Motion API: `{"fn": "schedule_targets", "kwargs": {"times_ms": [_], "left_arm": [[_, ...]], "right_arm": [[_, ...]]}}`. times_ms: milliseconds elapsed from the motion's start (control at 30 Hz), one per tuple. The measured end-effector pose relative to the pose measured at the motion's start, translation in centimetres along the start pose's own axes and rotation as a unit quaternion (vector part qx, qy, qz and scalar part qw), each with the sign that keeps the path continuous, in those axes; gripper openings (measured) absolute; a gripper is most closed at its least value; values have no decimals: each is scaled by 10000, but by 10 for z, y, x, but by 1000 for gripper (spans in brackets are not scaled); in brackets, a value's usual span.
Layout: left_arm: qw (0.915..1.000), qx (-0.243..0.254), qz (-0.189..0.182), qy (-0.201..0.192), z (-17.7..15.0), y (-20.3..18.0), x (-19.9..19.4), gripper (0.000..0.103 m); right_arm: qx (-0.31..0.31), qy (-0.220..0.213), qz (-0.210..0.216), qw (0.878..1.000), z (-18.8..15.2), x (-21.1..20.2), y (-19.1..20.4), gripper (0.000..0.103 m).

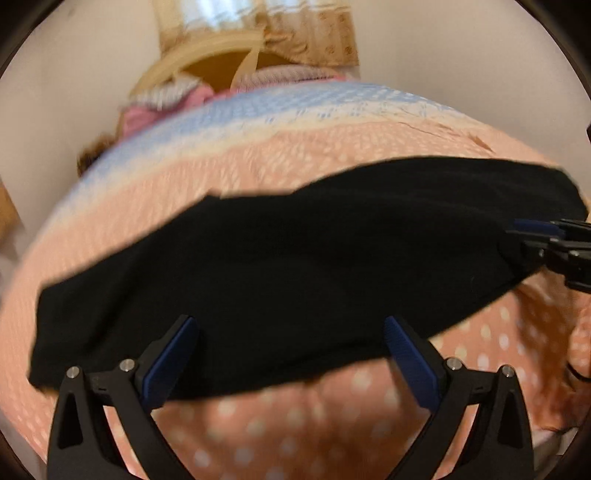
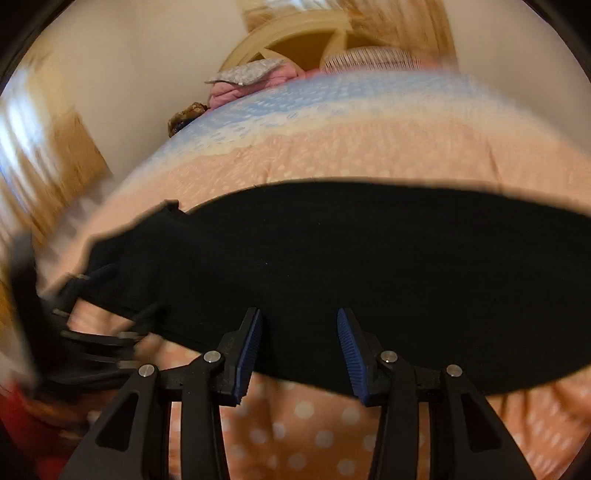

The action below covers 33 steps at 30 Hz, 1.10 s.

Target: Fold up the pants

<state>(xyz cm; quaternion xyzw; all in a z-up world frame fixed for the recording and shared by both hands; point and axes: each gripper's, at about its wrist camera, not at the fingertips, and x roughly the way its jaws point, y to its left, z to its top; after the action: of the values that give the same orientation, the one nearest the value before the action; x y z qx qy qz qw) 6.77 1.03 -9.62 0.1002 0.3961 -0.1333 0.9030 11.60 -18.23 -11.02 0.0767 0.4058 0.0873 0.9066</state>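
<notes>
The black pants [image 1: 295, 266] lie spread in a long, flat band across a bed covered by a peach bedspread with white dots [image 1: 280, 435], which turns to a pale blue band [image 1: 280, 107] farther back. In both wrist views the garment runs from side to side, its near edge just ahead of the fingers.

The left gripper [image 1: 291, 354] hangs over the near edge of the pants with its jaws wide apart; the blue pads [image 1: 170, 365] sit above the black cloth without pinching it. From the right wrist view the same gripper [image 2: 107, 295] appears blurred at the left end of the garment, so whether its tips touch the cloth there cannot be told.

The right gripper [image 2: 299, 350] also stands over the near edge of the pants, its jaws apart with a clear gap and nothing clamped between its blue pads [image 2: 247, 354]. In the left wrist view it [image 1: 532, 236] shows at the right end of the garment, side-on, just beside the cloth.

Behind the bed stand a pale wooden headboard [image 1: 207, 59], pink and grey pillows [image 2: 255, 79] and a curtain [image 1: 306, 33] against a cream wall [image 1: 74, 85].
</notes>
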Motion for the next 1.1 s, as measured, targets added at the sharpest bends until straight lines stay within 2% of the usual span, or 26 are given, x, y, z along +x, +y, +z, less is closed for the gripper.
{"fn": "schedule_targets", "kwargs": {"times_ms": [33, 67, 133, 200, 233, 300, 333, 400, 467, 533, 600, 633, 667, 700, 733, 767, 800, 900, 967, 1100], "left_arm": [[9999, -136, 31, 29, -2, 9, -5, 103], [9995, -300, 70, -45, -2, 23, -15, 103], [9978, -550, 155, -328, -1, 45, -32, 103], [9944, -726, 503, -588, 2, 69, -41, 103], [9918, -794, 763, -645, 4, 81, -42, 103], [9838, -969, 1405, -545, 4, 108, -37, 103], [9804, -1027, 1619, -457, 2, 120, -33, 103], [9727, -1077, 2041, -229, -8, 141, -22, 103], [9649, -1183, 2342, 96, -20, 157, -10, 103], [9643, -1440, 2203, 283, -32, 167, 0, 103], [9626, -1836, 1985, 191, -39, 173, 0, 103], [9627, -1875, 1939, 195, -40, 175, 0, 103], [9647, -1796, 1920, 174, -41, 177, 0, 103], [9664, -1724, 1898, 158, -42, 178, -1, 103], [9676, -1681, 1879, 146, -44, 180, -2, 103], [9678, -1720, 1833, 148, -47, 182, -3, 103], [9679, -1804, 1744, 158, -49, 185, -3, 103], [9658, -2125, 1466, 228, -56, 203, -4, 103], [9674, -2078, 1432, 221, -57, 203, -6, 103], [9701, -1840, 1570, 190, -52, 196, -10, 103]], "right_arm": [[-149, 32, -21, 9999, 4, -2, 4, 45], [-135, 35, 185, 9997, 10, -5, 5, 45], [168, -316, 832, 9959, 28, -18, -1, 45], [232, -487, 1067, 9928, 43, -15, 7, 45], [143, -467, 1086, 9929, 63, -5, 15, 45], [-104, -369, 805, 9960, 79, 14, 25, 45], [-399, -287, 618, 9969, 90, 29, 32, 45], [-848, -82, 508, 9951, 97, 50, 48, 45], [-1490, 292, 397, 9876, 103, 75, 67, 45], [-2017, 528, 341, 9774, 98, 94, 87, 45], [-2479, 766, 238, 9655, 92, 111, 103, 49], [-2820, 706, -75, 9568, 89, 122, 113, 51], [-2935, 624, -245, 9536, 90, 128, 116, 52], [-2848, 671, -291, 9558, 92, 133, 114, 55], [-2527, 805, -282, 9638, 102, 140, 110, 60], [-2070, 903, -194, 9740, 111, 146, 98, 60], [-1827, 857, -226, 9792, 116, 147, 90, 60], [-1444, 424, -1163, 9817, 127, 150, 66, 60], [-733, 424, -910, 9922, 134, 149, 40, 60], [-376, -91, -293, 9988, 134, 110, 37, 60]]}}
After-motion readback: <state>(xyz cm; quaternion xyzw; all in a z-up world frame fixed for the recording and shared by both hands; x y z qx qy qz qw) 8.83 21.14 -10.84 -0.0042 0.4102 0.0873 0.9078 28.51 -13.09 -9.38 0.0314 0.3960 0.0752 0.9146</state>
